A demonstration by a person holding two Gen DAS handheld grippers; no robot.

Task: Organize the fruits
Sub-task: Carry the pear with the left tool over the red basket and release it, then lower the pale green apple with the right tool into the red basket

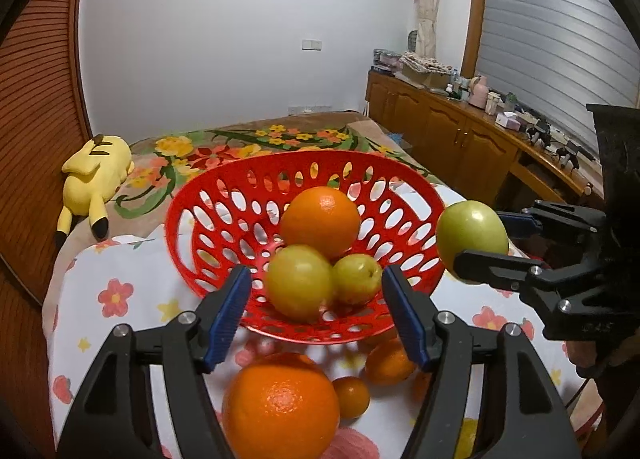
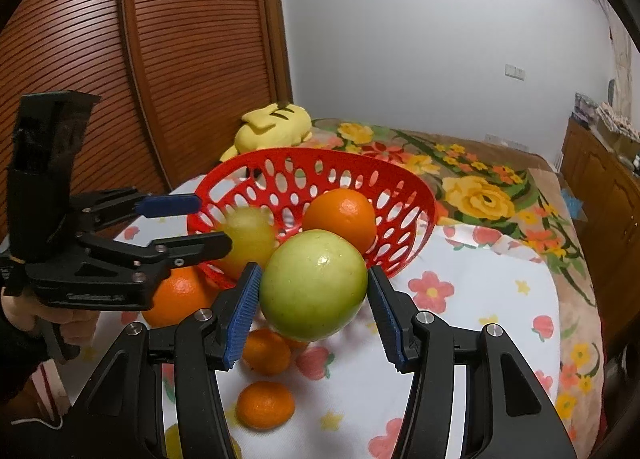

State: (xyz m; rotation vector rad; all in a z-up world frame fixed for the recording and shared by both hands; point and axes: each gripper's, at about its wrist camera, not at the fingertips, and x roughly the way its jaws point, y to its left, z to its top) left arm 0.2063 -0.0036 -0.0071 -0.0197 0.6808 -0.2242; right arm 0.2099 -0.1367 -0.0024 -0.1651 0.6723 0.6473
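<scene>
A red perforated basket (image 1: 208, 195) (image 2: 420, 195) stands on the flowered cloth and holds an orange (image 1: 320, 221) (image 2: 342, 215) and two yellow-green fruits (image 1: 298, 281) (image 1: 357, 279). My left gripper (image 1: 316, 299) (image 2: 214, 223) is open at the basket's near rim, its pads clear of the larger yellow-green fruit (image 2: 248, 239). My right gripper (image 2: 314, 299) (image 1: 486, 245) is shut on a green apple (image 2: 314, 285) (image 1: 472, 235), held in the air beside the basket's right rim. On the cloth in front lie a big orange (image 1: 280, 407) (image 2: 180, 299) and small mandarins (image 1: 351, 397) (image 2: 266, 405).
A yellow plush toy (image 1: 94, 179) (image 2: 276, 125) lies on the flowered blanket behind the basket. A slatted wooden door (image 2: 160, 59) stands at the left and a cluttered wooden cabinet (image 1: 440, 127) runs along the right. A hand (image 2: 24, 311) grips the left tool.
</scene>
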